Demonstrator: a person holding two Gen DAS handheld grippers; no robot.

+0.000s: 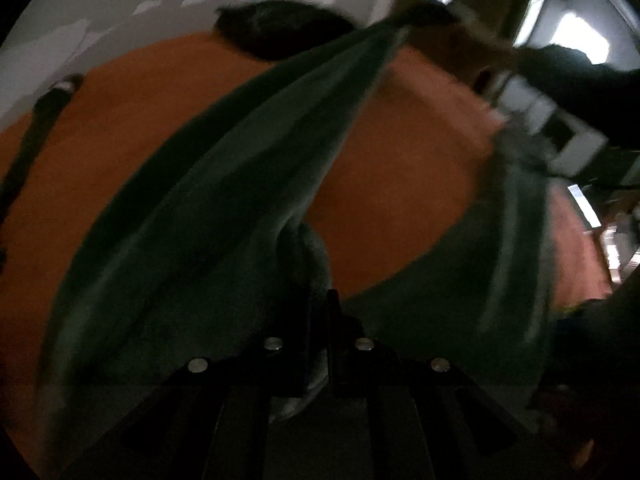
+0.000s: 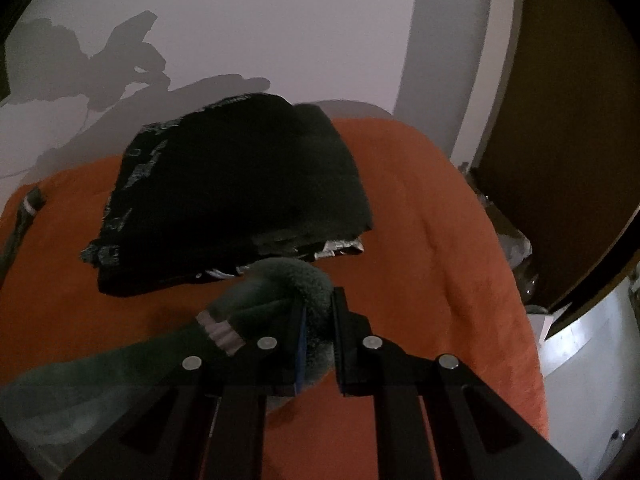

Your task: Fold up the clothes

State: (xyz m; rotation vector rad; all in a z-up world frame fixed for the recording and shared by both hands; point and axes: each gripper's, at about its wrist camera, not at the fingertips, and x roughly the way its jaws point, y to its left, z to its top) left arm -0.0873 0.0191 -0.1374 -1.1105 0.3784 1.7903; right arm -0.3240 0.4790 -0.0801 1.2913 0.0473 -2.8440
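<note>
Gripping a fold of dark green fleece garment [image 1: 208,208], the left gripper [image 1: 320,320] has its jaws clenched on the cloth, a bunched lump of fleece squeezed between the black fingers [image 1: 344,344]. From that pinch the garment runs up and away ahead of the gripper as a long taut band, rising to the upper right, where the view is blurred. A second stretch of the same green cloth hangs to the right of the gripper, beside a dark sleeve [image 1: 580,76] of the person.

Right gripper [image 2: 318,320]: jaws likewise clenched on the green fleece [image 2: 296,284], a rolled edge of it caught between the two fingers; a blue pad [image 2: 301,344] shows on the inner face of the left finger. The rest of the cloth trails down and to the left of this gripper, with a grey striped cuff [image 2: 220,330] just left of the fingers.

Beneath both grippers lies an orange blanket [image 2: 420,216]. Ahead of the right gripper, resting on the blanket, sits a stack of folded dark clothes [image 2: 232,188] with pale print along its left edge; it lies apart from the held fleece. Far left of it a dark strap [image 2: 24,220] lies on the blanket. A white wall [image 2: 280,28] stands behind, shadows cast on it. A brown door [image 2: 560,140] is off to the right.
</note>
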